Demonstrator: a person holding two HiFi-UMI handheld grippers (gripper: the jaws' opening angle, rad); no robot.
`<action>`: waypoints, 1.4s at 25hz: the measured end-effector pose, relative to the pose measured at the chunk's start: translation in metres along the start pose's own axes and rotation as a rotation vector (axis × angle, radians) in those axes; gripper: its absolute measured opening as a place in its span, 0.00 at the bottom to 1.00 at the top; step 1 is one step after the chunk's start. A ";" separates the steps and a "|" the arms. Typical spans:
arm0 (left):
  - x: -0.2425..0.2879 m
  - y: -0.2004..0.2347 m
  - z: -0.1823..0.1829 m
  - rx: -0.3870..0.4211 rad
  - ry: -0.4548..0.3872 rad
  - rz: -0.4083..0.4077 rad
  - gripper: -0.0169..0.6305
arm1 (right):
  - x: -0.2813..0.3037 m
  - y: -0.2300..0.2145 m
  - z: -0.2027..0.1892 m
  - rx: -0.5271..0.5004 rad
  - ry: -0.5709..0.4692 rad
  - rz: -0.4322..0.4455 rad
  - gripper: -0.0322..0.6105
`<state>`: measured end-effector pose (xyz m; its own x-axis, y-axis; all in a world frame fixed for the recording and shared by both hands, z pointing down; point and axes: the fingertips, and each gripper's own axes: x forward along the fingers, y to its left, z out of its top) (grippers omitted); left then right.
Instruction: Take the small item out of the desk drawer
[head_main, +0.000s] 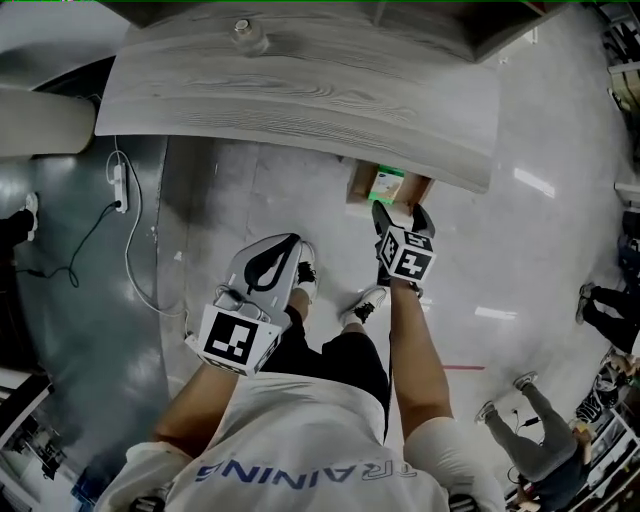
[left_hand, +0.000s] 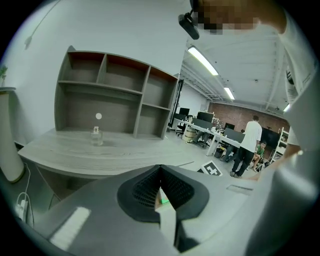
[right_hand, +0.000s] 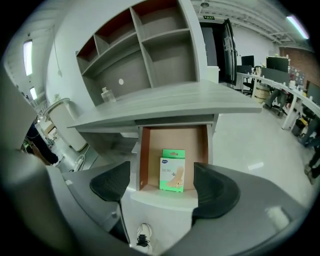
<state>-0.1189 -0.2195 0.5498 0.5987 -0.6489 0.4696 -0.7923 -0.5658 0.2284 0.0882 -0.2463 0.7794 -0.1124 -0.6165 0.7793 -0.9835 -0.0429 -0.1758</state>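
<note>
The desk drawer (head_main: 362, 184) stands pulled out under the grey wooden desk (head_main: 300, 90). A small green and white box (right_hand: 172, 170) lies flat on its brown bottom, also seen as the box (head_main: 387, 184) in the head view. My right gripper (head_main: 403, 216) hovers just in front of the drawer, level with the box. In its own view the right gripper (right_hand: 162, 187) is open, with one black pad on either side of the box and touching nothing. My left gripper (head_main: 283, 250) is held back at the lower left, and the left gripper (left_hand: 160, 186) is shut with nothing in it.
A small clear bottle (head_main: 247, 33) stands on the desk top in front of a shelf unit (right_hand: 145, 55). A power strip with cable (head_main: 118, 188) lies on the floor at left. My own shoes (head_main: 366, 304) stand below the drawer. Other people (left_hand: 248, 145) are in the office beyond.
</note>
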 end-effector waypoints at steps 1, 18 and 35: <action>0.002 0.006 -0.001 -0.001 0.006 0.003 0.02 | 0.011 0.001 -0.001 0.004 0.007 -0.007 0.69; 0.009 0.055 -0.052 -0.069 0.065 0.085 0.02 | 0.119 -0.021 -0.041 0.028 0.133 -0.094 0.69; -0.004 0.032 -0.048 -0.055 0.064 0.066 0.02 | 0.086 -0.026 -0.029 -0.008 0.066 -0.122 0.55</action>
<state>-0.1520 -0.2109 0.5963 0.5378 -0.6489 0.5383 -0.8360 -0.4929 0.2410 0.1002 -0.2749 0.8684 -0.0008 -0.5543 0.8323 -0.9914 -0.1082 -0.0730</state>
